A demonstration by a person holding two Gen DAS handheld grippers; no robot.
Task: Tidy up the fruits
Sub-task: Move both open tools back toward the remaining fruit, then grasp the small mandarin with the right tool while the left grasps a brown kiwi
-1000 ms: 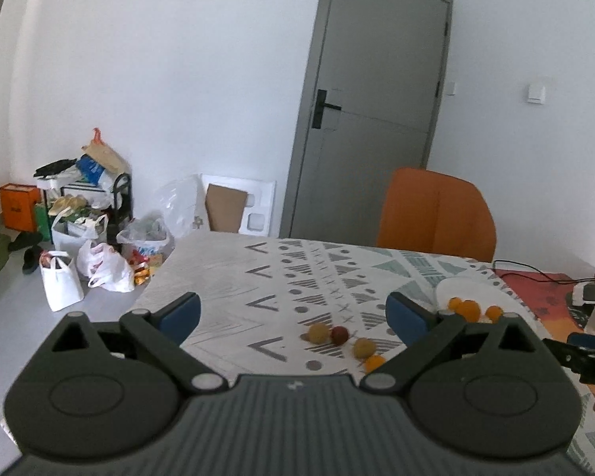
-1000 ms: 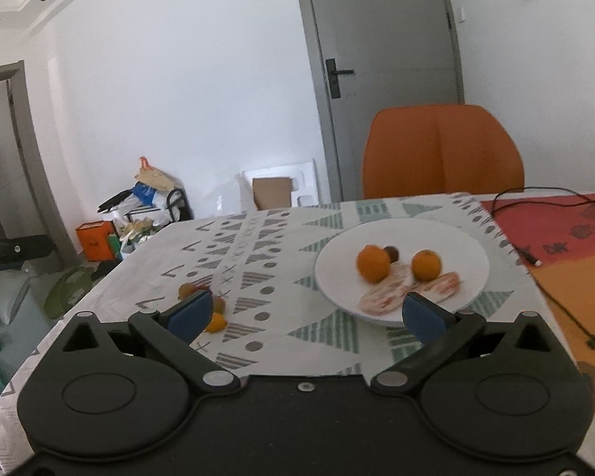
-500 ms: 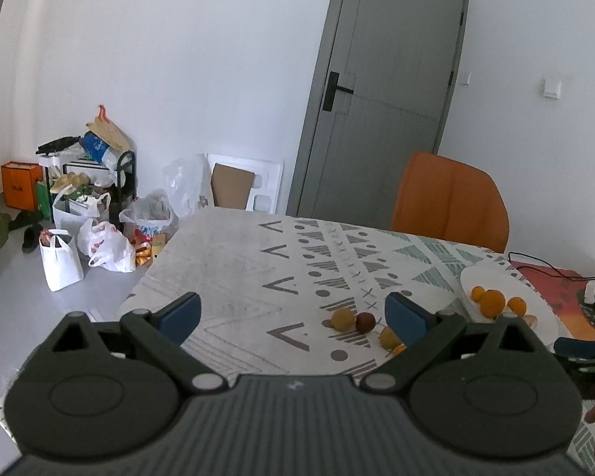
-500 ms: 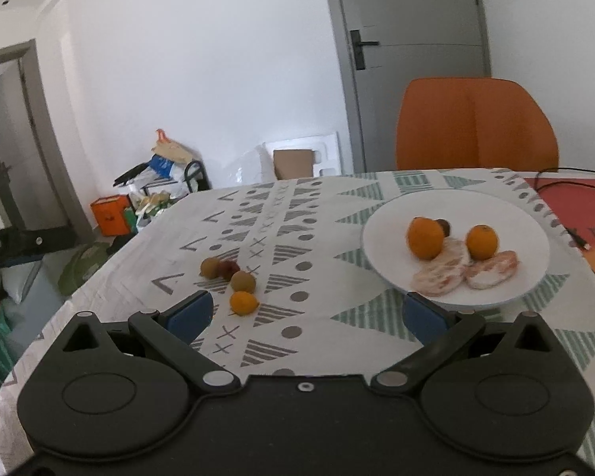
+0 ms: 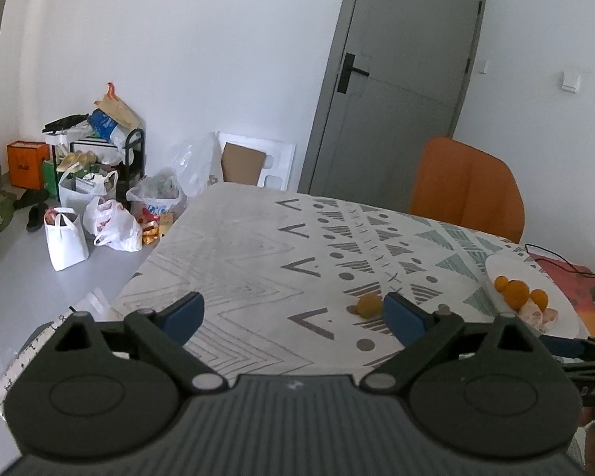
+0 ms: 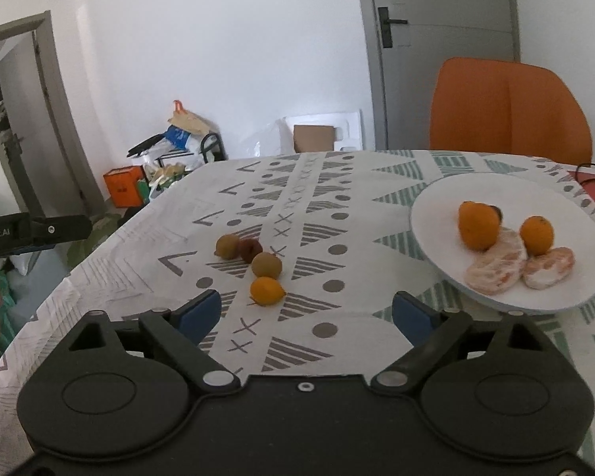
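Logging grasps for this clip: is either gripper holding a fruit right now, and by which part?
Nothing is held. The left gripper and right gripper are both open and empty.

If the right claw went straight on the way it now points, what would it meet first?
Probably the small orange fruit on the tablecloth, lying just ahead and left of centre between the open right claw fingers; depth is unclear.

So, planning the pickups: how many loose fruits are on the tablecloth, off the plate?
4, clustered left of the white plate: a brownish one, a reddish one touching it, another brownish one, and an orange one nearest the right gripper.
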